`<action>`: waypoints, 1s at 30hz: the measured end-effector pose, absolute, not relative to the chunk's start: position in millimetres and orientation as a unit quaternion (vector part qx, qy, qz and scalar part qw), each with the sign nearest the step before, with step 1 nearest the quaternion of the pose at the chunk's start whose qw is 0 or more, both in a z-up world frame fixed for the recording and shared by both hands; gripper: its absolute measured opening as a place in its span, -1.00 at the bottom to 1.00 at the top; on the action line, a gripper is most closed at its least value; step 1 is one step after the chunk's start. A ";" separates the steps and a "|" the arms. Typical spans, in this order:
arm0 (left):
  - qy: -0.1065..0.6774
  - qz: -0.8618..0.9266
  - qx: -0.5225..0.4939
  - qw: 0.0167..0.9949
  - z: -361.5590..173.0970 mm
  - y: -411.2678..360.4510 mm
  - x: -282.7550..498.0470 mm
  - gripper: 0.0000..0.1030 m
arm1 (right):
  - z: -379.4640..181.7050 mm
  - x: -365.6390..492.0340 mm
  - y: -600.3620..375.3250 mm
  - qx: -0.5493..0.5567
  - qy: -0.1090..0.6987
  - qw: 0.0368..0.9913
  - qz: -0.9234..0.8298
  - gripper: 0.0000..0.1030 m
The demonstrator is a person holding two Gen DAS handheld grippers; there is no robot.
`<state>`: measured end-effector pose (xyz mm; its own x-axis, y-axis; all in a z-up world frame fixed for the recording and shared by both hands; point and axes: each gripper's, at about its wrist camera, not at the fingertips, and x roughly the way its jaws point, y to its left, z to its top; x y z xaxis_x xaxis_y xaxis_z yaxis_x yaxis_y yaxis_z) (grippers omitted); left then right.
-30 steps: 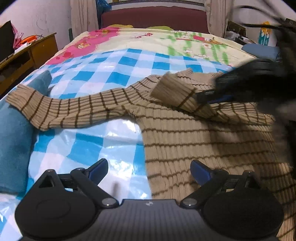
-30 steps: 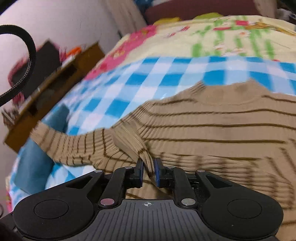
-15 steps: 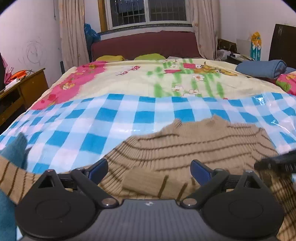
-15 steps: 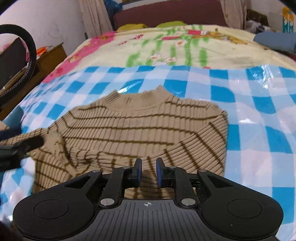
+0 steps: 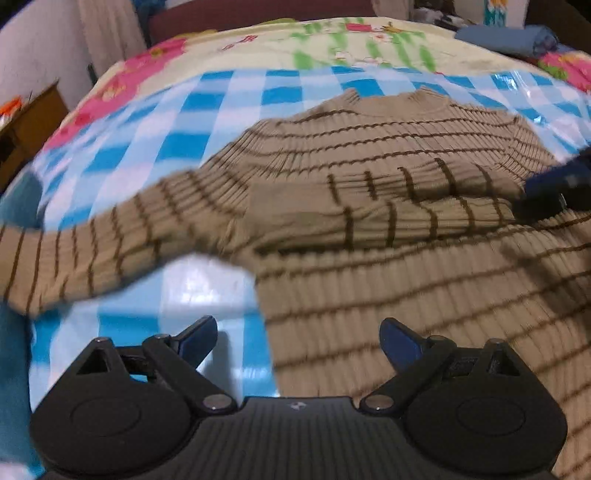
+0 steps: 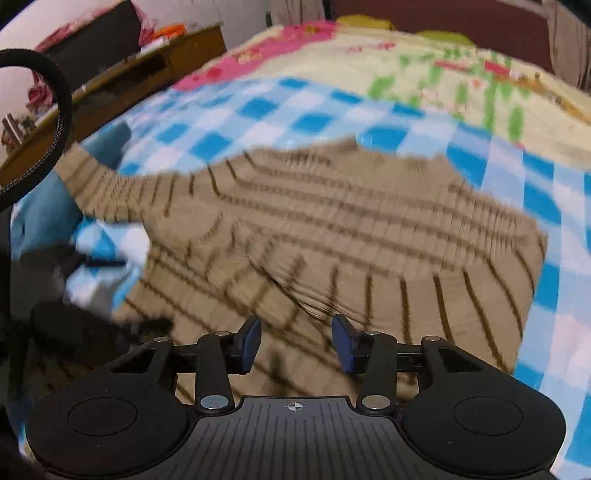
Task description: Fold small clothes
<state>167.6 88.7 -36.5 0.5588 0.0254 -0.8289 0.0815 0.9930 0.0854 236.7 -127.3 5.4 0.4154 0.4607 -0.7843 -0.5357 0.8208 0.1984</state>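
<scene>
Item: striped sweater (image 5: 388, 258), one, lying flat on the checked plastic sheet (image 5: 207, 280) over the bed (image 5: 369, 40), neck toward 12 o'clock.

Sleeves: two. One is folded across the chest (image 5: 388, 218), cuff pointing to 9 o'clock; the other (image 5: 74, 258) lies stretched out toward 9 o'clock, unfolded.

Left tool (image 5: 297, 334): one, fingers spread wide, holding nothing, above the sweater's 8 o'clock edge.

Right tool (image 6: 295, 341): one, fingers parted, nothing between them, above the folded sleeve.

Other goods: one blue cloth (image 5: 16, 199) at 9 o'clock, touching the stretched sleeve; one folded blue bundle (image 5: 506, 35) at 1 o'clock.

Risks, as judged: the slick sheet may let the sweater slide when the stretched sleeve is pulled; the folded sleeve, unpinned, may slip open; a deep pinch may snag the sheet or blue cloth.
</scene>
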 end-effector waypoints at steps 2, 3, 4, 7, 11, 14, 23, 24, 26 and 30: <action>0.462 -0.008 0.031 0.886 -29.8 97.2 157.7 0.94 | 14.0 238.6 -113.5 -0.035 0.432 0.844 0.315 -0.16; 0.457 -0.003 0.020 0.889 -26.1 100.8 153.1 0.94 | 15.6 241.1 -103.1 -0.034 0.426 0.842 0.328 -0.16; 0.453 0.001 0.013 0.891 -23.4 104.4 150.1 0.94 | 15.1 242.6 -88.2 -0.036 0.422 0.837 0.347 -0.17; 0.447 0.009 -0.002 0.894 -16.6 115.8 140.3 0.94 | 2.7 250.1 -45.0 -0.065 0.423 0.819 0.381 -0.20; 0.449 0.015 -0.005 0.893 -13.3 129.1 129.7 0.94 | -23.3 255.1 -2.9 -0.118 0.427 0.806 0.392 -0.21; 0.446 0.016 -0.005 0.895 -11.3 135.3 126.4 0.94 | -26.7 256.8 0.8 -0.123 0.431 0.819 0.358 -0.78; 0.421 0.008 -0.035 0.906 5.7 139.7 128.4 0.94 | 39.2 284.0 -45.0 0.028 0.342 0.895 0.284 -0.84; 0.419 0.010 -0.033 0.908 6.9 138.3 129.5 0.94 | 31.8 282.4 -36.4 0.027 0.355 0.884 0.302 -0.74; 0.419 0.013 -0.027 0.907 7.2 135.2 132.0 0.94 | 7.0 279.4 -18.7 0.004 0.403 0.858 0.319 -0.72; 0.416 0.005 -0.010 0.910 10.2 126.6 133.3 0.94 | -12.8 264.4 -49.7 0.042 0.429 0.844 0.318 -0.71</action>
